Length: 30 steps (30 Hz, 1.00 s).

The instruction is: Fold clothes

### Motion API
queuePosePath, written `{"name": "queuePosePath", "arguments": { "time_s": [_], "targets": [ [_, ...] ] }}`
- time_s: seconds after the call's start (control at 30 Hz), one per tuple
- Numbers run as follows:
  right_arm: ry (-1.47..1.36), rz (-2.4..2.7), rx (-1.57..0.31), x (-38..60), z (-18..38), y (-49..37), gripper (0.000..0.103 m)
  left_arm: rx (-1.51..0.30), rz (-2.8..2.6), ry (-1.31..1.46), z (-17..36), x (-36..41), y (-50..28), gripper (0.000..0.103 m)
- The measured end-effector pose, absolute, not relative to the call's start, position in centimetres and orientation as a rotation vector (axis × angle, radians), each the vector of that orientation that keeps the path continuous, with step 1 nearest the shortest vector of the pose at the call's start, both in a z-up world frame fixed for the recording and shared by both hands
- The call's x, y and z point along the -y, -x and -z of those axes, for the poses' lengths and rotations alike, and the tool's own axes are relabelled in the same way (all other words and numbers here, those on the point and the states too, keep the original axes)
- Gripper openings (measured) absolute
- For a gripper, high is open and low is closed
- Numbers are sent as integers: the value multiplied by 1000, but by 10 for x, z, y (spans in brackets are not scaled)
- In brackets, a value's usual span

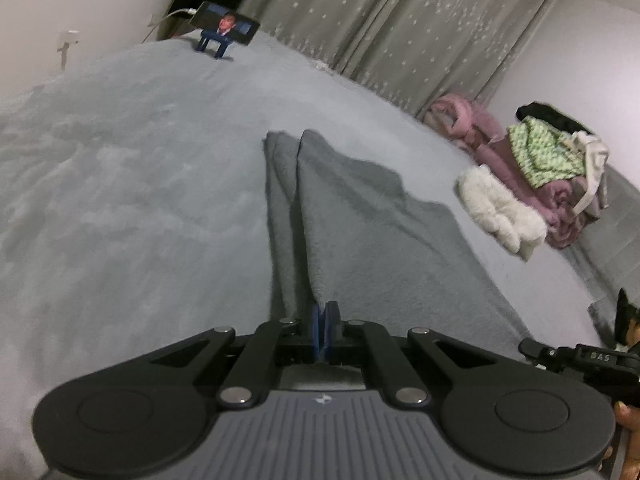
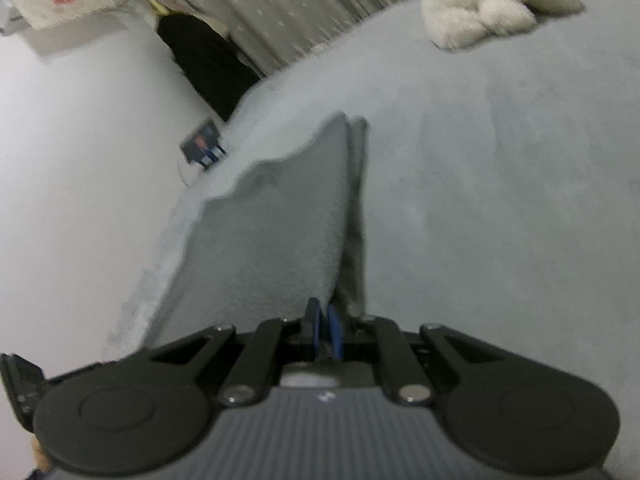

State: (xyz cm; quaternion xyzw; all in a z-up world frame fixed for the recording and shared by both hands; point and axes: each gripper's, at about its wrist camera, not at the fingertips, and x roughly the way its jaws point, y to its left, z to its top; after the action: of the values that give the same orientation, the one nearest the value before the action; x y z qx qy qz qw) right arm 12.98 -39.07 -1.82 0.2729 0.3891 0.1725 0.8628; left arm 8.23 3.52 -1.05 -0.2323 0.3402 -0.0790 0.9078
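Left tongs (image 1: 325, 312): blue pads pressed together on a doubled edge of the dark grey towel (image 1: 360, 232). Right tongs (image 2: 324, 316): pads nearly closed, pinching another edge of the same towel (image 2: 276, 220). The cloth runs forward from each pair of tongs in a ridge, so it appears lifted at the near end while its far part lies on the bed (image 1: 140, 160).

Towel sits mid-bed, over the pale grey cover. At the bed's right edge lie a white fluffy garment (image 1: 500, 212) and a heap of pink and green clothes (image 1: 536, 164). A phone on a blue stand (image 1: 226, 28) is at the far corner.

Step in hand, as judged: a fold is under way, both near corners gripped.

Next move likely calls for carrying both corners forward together, level and at even height, laying them onto the far edge, then releasing. Risk: uneven pull skews the fold.
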Motion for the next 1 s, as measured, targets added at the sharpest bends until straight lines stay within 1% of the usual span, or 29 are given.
{"name": "queuePosePath", "arguments": {
  "time_s": [0.13,0.23,0.27,0.3,0.33,0.37,0.4,0.43,0.5,0.57,0.67,0.8,0.83,0.87,1.0],
  "targets": [
    [-573,-382,-788,393,12,-127,6,-719,150,439,11,-32,-83,1],
    [-518,-334,-838,386,22,-133,8,-732,130,390,15,-27,-85,2],
    [-514,-332,-844,385,24,-132,9,-735,125,381,16,-26,-85,4],
    [-509,-328,-841,384,22,-132,14,-735,121,376,16,-25,-85,6],
    [-489,-310,-828,384,17,-130,16,-734,116,370,15,-25,-85,7],
    [-470,-293,-816,384,13,-128,20,-728,105,367,12,-25,-84,7],
    [-448,-276,-802,384,8,-125,30,-718,89,367,7,-26,-84,7],
    [-420,-261,-781,384,2,-123,33,-702,77,365,2,-27,-82,8],
    [-387,-259,-743,379,-7,-118,33,-667,48,340,-9,-27,-79,11],
    [-371,-278,-709,371,-14,-115,32,-648,18,313,-12,-23,-76,23],
    [-316,-333,-692,344,-17,-115,25,-653,55,295,-8,-8,-75,24],
    [-216,-410,-711,300,-12,-119,24,-639,84,202,-8,22,-74,25],
    [-194,-423,-718,292,-10,-119,25,-635,87,172,-8,30,-73,29],
    [-171,-427,-731,284,-6,-118,25,-632,87,145,-7,37,-73,31],
    [-94,-419,-765,262,8,-119,25,-660,62,89,3,49,-77,31]
  ]
}}
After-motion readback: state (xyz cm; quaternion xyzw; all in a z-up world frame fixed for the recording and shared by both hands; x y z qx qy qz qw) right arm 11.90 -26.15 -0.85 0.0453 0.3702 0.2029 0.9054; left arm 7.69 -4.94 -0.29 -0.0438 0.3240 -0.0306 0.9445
